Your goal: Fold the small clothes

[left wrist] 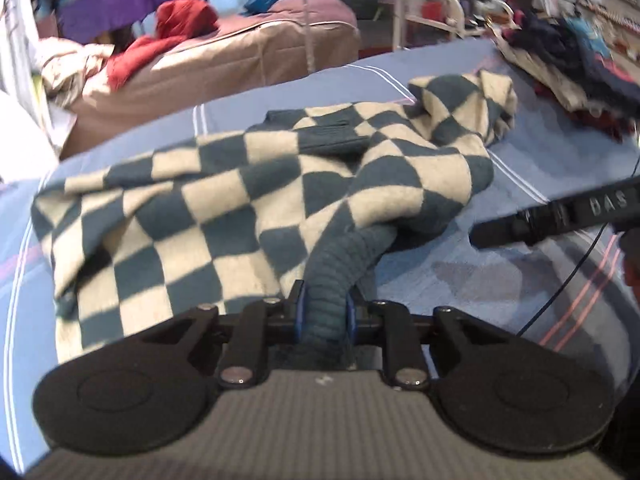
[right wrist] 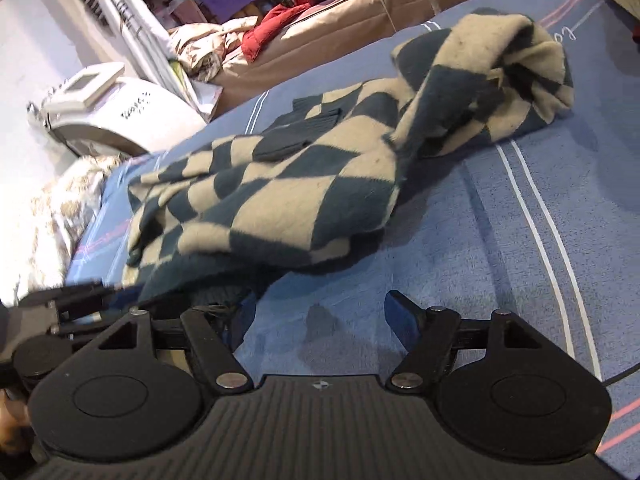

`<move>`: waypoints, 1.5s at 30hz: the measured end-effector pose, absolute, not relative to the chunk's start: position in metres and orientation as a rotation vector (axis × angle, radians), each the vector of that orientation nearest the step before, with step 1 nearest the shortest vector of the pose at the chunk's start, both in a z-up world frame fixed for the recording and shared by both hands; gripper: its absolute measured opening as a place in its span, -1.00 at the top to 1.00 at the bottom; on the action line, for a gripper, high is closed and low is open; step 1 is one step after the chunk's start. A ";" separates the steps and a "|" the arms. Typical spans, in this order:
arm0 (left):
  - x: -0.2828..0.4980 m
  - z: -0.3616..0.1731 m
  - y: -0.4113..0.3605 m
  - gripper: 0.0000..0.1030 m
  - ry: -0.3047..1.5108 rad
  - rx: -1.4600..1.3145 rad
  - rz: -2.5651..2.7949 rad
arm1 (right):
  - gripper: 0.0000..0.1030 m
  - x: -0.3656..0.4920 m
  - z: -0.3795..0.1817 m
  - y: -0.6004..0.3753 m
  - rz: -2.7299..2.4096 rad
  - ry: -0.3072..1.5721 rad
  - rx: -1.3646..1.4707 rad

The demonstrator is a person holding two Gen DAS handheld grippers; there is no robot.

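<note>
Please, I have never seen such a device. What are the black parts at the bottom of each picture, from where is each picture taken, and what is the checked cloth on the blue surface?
No robot: a person holds one two-finger gripper in each hand, with a camera on each looking forward along its fingers. In the left picture, the left gripper is shut on the ribbed blue cuff of a checked sweater, which lies crumpled on a blue bedcover. The right gripper stands wide open over the bare cover, holding nothing. A pile of other clothes lies at the far right.
</note>
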State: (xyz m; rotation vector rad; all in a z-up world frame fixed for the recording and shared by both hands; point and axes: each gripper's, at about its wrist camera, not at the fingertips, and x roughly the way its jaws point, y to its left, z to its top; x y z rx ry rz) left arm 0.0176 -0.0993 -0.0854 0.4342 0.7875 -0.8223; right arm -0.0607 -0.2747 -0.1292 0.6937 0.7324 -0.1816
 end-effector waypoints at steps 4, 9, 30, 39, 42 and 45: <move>0.021 -0.072 -0.079 0.86 0.838 0.317 -0.839 | -1.00 -0.052 -0.132 -0.286 -0.204 0.679 0.794; 0.026 -0.060 -0.058 0.90 0.864 0.217 -0.826 | -0.34 -0.027 -0.128 -0.294 -0.218 0.636 0.794; -0.006 -0.060 0.016 -0.99 0.819 -0.155 -0.634 | -1.00 -0.013 -0.089 -0.274 -0.286 0.403 0.638; -0.009 -0.085 0.042 -0.99 0.868 -0.106 -0.546 | -0.87 -0.048 -0.123 -0.226 0.007 0.591 0.130; -0.008 -0.094 0.051 -0.99 0.911 -0.085 -0.494 | -0.79 -0.032 -0.126 -0.218 0.069 0.587 -0.020; -0.008 -0.102 0.059 -0.99 0.924 -0.082 -0.464 | -0.66 -0.010 -0.131 -0.212 0.129 0.618 -0.062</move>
